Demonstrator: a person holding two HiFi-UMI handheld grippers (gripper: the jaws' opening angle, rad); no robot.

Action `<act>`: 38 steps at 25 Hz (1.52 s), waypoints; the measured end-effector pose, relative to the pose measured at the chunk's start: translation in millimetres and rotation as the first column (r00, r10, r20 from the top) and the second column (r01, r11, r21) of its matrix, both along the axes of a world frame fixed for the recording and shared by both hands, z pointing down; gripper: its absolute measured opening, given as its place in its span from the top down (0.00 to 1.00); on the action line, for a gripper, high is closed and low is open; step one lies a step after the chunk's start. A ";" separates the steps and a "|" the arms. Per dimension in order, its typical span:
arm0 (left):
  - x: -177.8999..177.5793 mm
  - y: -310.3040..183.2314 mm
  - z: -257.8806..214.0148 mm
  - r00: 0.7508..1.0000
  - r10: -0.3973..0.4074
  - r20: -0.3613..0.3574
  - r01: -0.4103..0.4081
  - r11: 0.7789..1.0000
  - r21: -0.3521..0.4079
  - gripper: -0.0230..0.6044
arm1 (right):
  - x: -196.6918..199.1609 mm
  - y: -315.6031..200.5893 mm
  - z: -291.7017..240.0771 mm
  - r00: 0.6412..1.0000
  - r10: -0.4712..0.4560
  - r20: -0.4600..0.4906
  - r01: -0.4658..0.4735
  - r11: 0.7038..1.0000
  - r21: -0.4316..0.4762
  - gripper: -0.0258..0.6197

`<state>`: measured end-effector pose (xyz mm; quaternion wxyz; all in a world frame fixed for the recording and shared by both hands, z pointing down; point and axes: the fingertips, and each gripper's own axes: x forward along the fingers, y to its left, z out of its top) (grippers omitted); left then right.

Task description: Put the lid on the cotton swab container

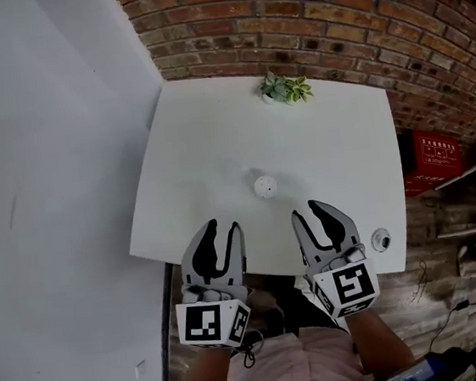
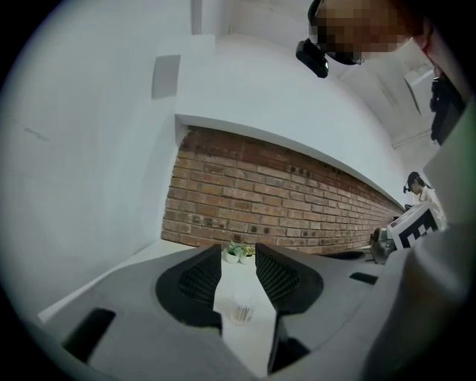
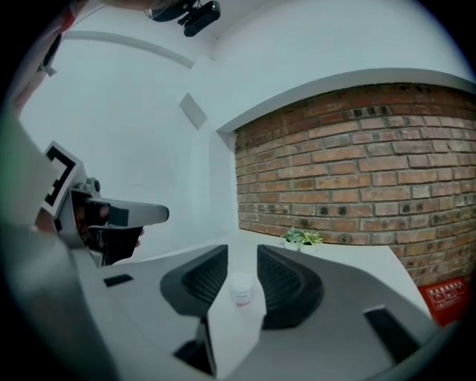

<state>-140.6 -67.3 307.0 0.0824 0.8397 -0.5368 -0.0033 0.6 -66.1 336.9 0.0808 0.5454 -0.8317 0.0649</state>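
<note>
Two tongs reach out over the near edge of a white worktop [image 1: 190,148], one in each of the person's hands. The left tongs [image 1: 223,226] have their two dark jaws spread apart, and nothing sits between them. The right tongs [image 1: 306,212] are spread apart too, and they pinch nothing. Both point across the worktop, side by side and not touching each other.

The cotton swab container [image 1: 264,187] stands upright near the middle of the worktop. It is a bit past the tips of the tongs and in line with the space between the two of them. It is small and round. In the left gripper view it shows farther off through the gap between the jaws (its clear wall lets you see the little sticks packed inside). In the right gripper view it also shows through the gap, with a pink mark on its side. Neither pair of tongs touches it. I cannot tell if its lid is on.

A small green plant [image 1: 286,89] sits at the far edge of the worktop, by a red brick wall [image 1: 329,13]. One small round thing [image 1: 381,239] lies by the near right corner of the worktop, too small to say what it is. A red box [image 1: 435,154] stands off past the right side.
</note>
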 end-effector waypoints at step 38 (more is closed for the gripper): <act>27.4 -113.0 93.3 0.962 0.240 -0.127 -0.262 0.945 -0.197 0.50 | -43.2 -57.9 121.6 0.976 -0.216 -0.010 0.206 0.942 -0.267 0.56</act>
